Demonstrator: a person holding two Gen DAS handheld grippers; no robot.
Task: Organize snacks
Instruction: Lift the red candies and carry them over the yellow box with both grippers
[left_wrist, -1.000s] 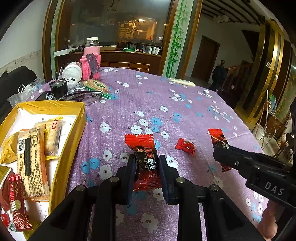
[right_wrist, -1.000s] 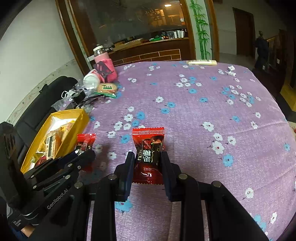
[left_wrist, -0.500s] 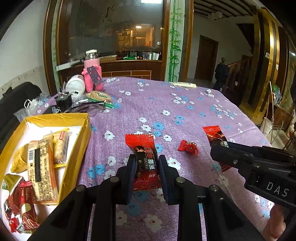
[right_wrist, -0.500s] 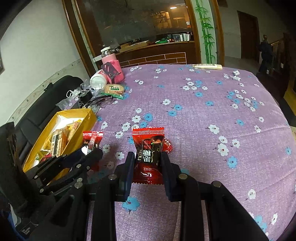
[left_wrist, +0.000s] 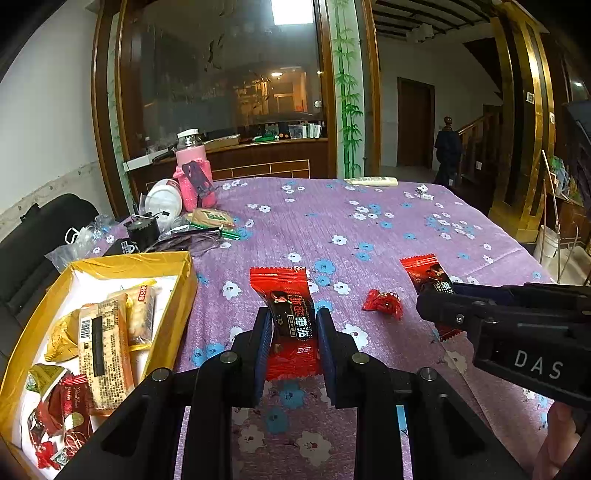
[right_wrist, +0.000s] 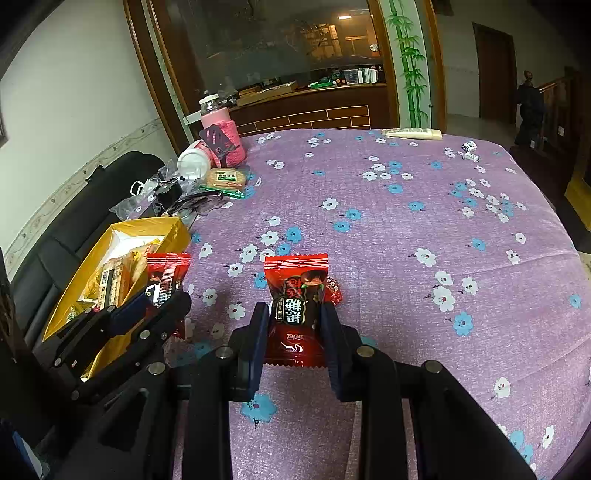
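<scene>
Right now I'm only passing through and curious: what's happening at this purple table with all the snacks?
A person is sorting snacks using two handheld grippers. The left gripper is shut on a red candy packet, held above the tablecloth beside the yellow box, which already holds several snacks. The right gripper is shut on a second red packet. One small red candy lies loose on the cloth between them.

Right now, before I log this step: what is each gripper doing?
Left gripper: closed on a red candy packet.
Right gripper: closed on another red candy packet.
</scene>
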